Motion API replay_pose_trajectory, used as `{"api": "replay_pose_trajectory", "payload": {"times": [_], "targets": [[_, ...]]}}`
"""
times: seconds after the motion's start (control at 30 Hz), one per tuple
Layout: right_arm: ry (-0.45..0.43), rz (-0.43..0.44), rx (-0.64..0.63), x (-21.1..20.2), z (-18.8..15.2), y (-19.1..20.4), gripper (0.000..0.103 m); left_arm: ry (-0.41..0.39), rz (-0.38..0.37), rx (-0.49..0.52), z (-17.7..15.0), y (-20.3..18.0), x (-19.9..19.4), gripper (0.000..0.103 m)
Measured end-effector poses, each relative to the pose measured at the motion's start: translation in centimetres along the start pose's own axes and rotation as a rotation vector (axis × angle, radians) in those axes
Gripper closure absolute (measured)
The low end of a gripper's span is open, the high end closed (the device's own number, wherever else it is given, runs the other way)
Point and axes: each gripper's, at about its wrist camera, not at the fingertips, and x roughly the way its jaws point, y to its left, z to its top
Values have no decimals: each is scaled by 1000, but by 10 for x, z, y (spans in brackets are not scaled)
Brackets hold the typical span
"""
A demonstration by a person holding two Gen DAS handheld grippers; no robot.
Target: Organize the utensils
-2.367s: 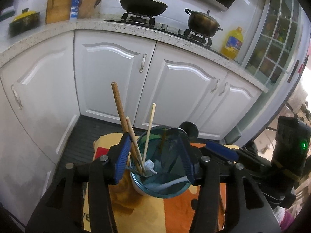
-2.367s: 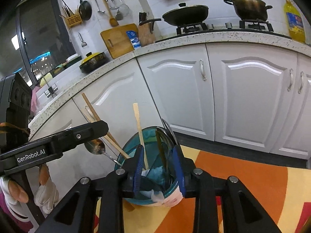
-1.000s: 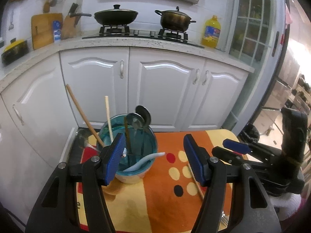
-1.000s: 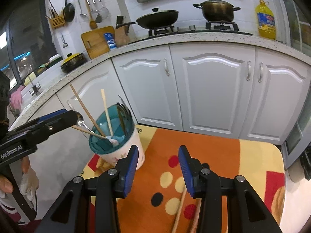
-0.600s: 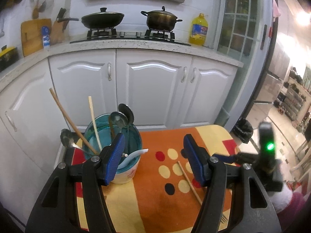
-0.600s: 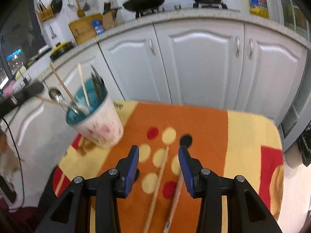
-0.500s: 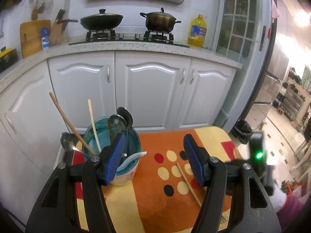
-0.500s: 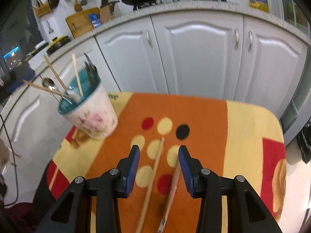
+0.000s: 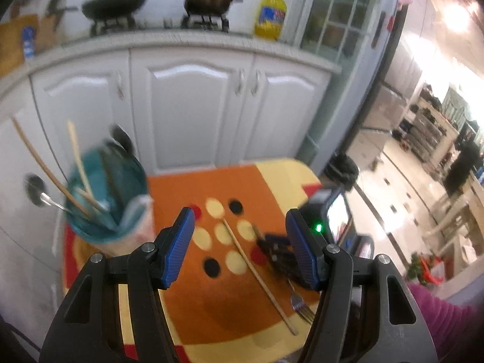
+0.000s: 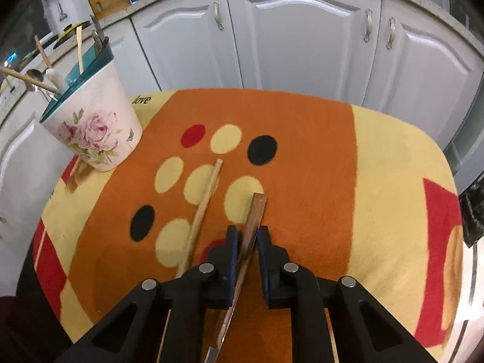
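Fork (image 10: 252,227) lay on the bench (image 10: 393,181) with its brown handle between the right tool's (image 10: 245,243) blue pads (image 10: 233,251), which were closing narrow around it; whether they already pressed it I could not tell. Just left of that tool lay a chopstick (image 10: 202,208), and farther left stood the cup (image 10: 90,127) full of utensils. The right tool pointed steeply down at the bench. The left tool (image 9: 239,242) hung wide and empty above the chopstick (image 9: 257,272), tilted downward.

Pink roses pattern the white cup (image 10: 93,127); the orange cloth (image 10: 305,157) is dotted.
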Motion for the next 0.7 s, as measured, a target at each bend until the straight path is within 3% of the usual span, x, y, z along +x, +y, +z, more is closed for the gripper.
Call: {"api": "replay_pose_trajectory", "payload": {"times": [0.23, 0.43, 0.7], "targets": [[-8, 37, 96, -7, 0, -28, 91, 195, -10, -50, -21, 1, 80, 41], [5, 50, 90, -6, 2, -30, 91, 283, 28, -121, -26, 15, 134, 41], [3, 71, 89, -5, 3, -32, 90, 363, 56, -87, -28, 12, 176, 41]]}}
